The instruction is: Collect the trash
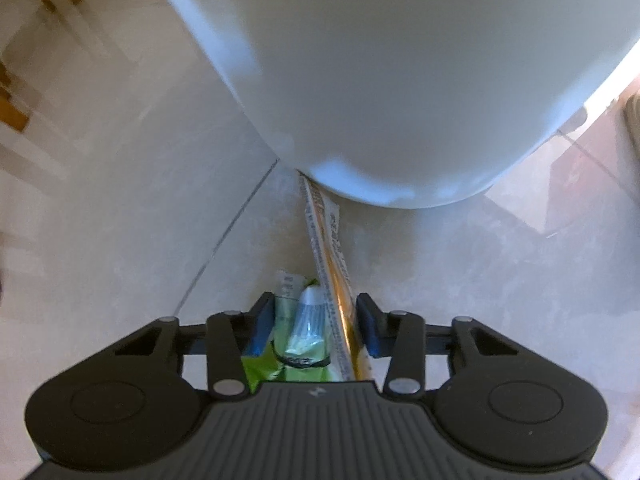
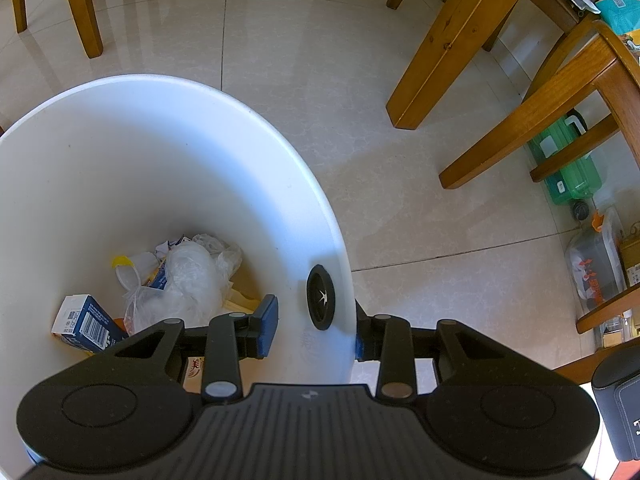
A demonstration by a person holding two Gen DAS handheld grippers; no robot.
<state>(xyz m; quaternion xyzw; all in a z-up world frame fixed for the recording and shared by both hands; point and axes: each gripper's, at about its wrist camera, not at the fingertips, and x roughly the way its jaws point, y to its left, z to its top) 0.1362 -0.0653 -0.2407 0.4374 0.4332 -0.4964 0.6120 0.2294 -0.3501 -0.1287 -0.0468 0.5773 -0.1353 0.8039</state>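
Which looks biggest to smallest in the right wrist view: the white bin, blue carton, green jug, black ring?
1. White bin, by far.
2. Green jug.
3. Blue carton and black ring look similar; unsure, since the ring sits nearer the camera.

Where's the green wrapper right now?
In the left wrist view, the green wrapper sits between the left gripper's jaws, bundled with a long striped wrapper, just below the white bin's outer wall.
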